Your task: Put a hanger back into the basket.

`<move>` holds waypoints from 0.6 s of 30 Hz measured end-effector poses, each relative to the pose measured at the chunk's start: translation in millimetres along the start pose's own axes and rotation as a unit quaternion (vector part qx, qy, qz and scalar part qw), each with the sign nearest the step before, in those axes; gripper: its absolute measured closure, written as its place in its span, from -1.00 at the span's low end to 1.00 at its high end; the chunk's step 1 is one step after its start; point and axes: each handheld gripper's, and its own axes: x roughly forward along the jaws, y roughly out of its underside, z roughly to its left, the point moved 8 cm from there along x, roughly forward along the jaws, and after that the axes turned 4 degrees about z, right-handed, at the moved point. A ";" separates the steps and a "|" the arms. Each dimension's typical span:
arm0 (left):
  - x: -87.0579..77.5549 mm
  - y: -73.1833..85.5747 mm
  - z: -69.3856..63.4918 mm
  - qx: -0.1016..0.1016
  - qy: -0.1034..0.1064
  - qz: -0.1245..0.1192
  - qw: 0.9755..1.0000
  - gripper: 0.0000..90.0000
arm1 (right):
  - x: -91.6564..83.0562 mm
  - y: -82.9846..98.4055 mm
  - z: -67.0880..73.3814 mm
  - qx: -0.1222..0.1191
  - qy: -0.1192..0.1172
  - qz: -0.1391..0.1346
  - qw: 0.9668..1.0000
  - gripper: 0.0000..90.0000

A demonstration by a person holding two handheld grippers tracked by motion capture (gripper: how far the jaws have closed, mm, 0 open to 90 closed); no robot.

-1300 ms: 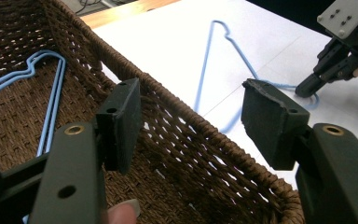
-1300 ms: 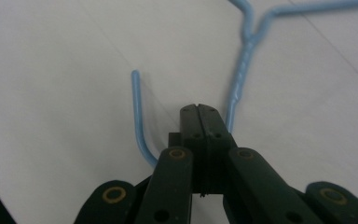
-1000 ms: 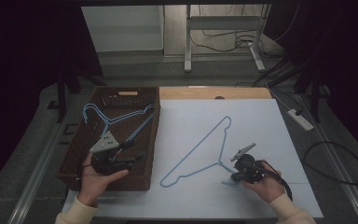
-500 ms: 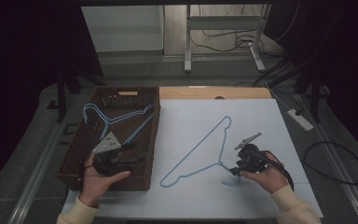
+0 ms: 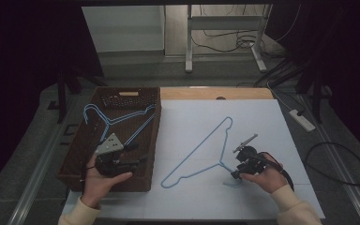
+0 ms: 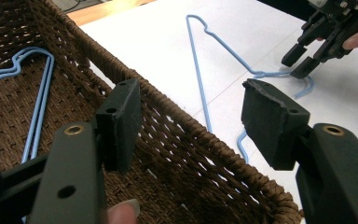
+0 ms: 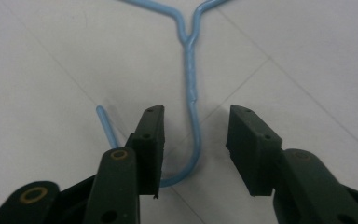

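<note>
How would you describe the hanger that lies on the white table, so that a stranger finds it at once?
Start at the white table, to the right of the brown basket. One thin blue wire hanger lies flat there, its hook between the open fingers of the right gripper. Unlike the other blue hangers, it lies alone outside the basket.

Blue wire hangers: three in all. One hanger (image 5: 201,152) lies flat on the white table sheet (image 5: 262,122), at about 5 o'clock from the table's middle. Two hangers (image 5: 117,123) lie together in the basket, at 9 o'clock. Woven brown basket (image 5: 79,159): one. Hand-held grippers: two, the left gripper (image 5: 138,163) at 8 o'clock over the basket, the right gripper (image 5: 233,174) at 5 o'clock by the lone hanger's hook. Hands: two. White sheets covering the table: one.
</note>
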 end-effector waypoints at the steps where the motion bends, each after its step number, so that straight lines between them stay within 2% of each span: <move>1: 0.1 -0.2 -0.5 0.000 0.001 0.000 1.000 -0.13 | 1.0 0.3 1.1 -0.003 0.001 0.004 1.000 0.34; 4: 0.9 -0.9 -2.2 0.002 0.002 0.000 1.000 -0.13 | 5.7 1.8 3.4 -0.013 0.007 0.022 1.000 0.50; 6: 1.0 -1.2 -3.3 0.004 0.003 0.001 1.000 -0.13 | 6.3 1.5 2.9 -0.018 0.021 0.027 0.999 0.61; 7: 1.0 -1.2 -3.3 0.004 0.003 0.001 1.000 -0.13 | 6.3 1.5 2.9 -0.018 0.021 0.027 0.999 0.61; 9: 1.6 -2.1 -4.8 0.005 0.004 0.000 1.000 -0.13 | 6.6 0.2 2.6 -0.022 0.027 0.038 0.999 0.75; 12: 2.1 -2.3 -5.5 0.006 0.005 0.001 1.000 -0.13 | 7.4 -1.5 4.6 -0.028 0.021 0.051 0.998 0.93; 15: 2.8 -2.7 -7.8 0.009 0.007 0.002 1.000 -0.13 | 7.2 -2.7 5.9 -0.029 0.025 0.061 0.997 0.93; 18: 3.5 -3.9 -11.7 0.013 0.010 0.003 1.000 -0.13 | 5.7 -4.2 7.7 -0.023 0.009 0.055 0.998 0.94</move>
